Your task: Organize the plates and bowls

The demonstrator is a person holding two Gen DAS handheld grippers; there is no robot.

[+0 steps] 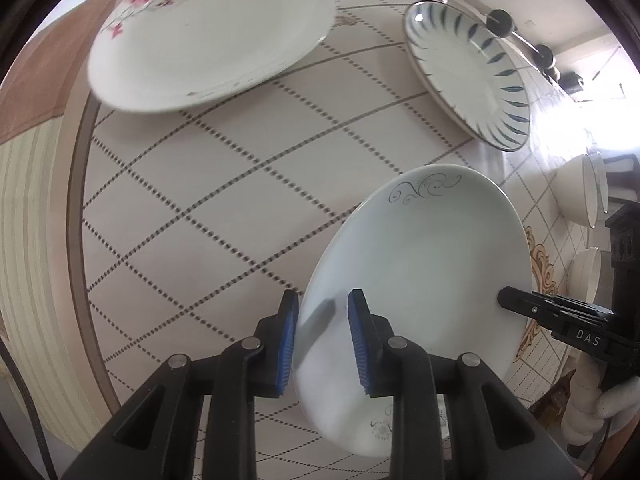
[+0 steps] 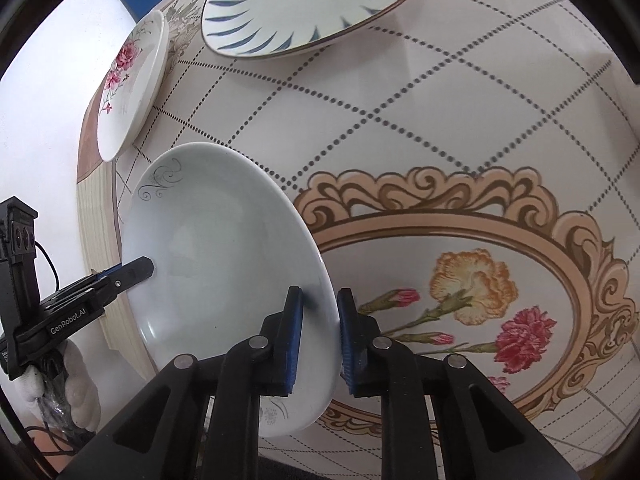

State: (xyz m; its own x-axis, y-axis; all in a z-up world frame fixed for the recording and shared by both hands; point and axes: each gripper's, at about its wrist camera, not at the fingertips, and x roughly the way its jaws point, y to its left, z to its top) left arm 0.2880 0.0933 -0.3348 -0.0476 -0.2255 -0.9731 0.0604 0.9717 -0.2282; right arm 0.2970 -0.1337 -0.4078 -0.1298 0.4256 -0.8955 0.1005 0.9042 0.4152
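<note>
A pale plate with grey swirl motifs [image 1: 420, 264] [image 2: 224, 248] hangs tilted above the patterned table, held from two sides. My left gripper [image 1: 323, 304] is shut on its near rim, blue pads on either face. In the right wrist view my right gripper [image 2: 320, 300] clamps the opposite rim, and the left gripper [image 2: 146, 270] shows as a black tip on the plate's far edge. The right gripper [image 1: 506, 300] appears likewise in the left wrist view.
A white plate with pink roses [image 1: 208, 36] [image 2: 132, 84] lies near the table edge. A plate with blue leaf strokes [image 1: 468, 72] [image 2: 312, 4] lies farther in. Two white bowls [image 1: 588, 192] stand at the right. White-gloved hands [image 2: 80, 392] hold the grippers.
</note>
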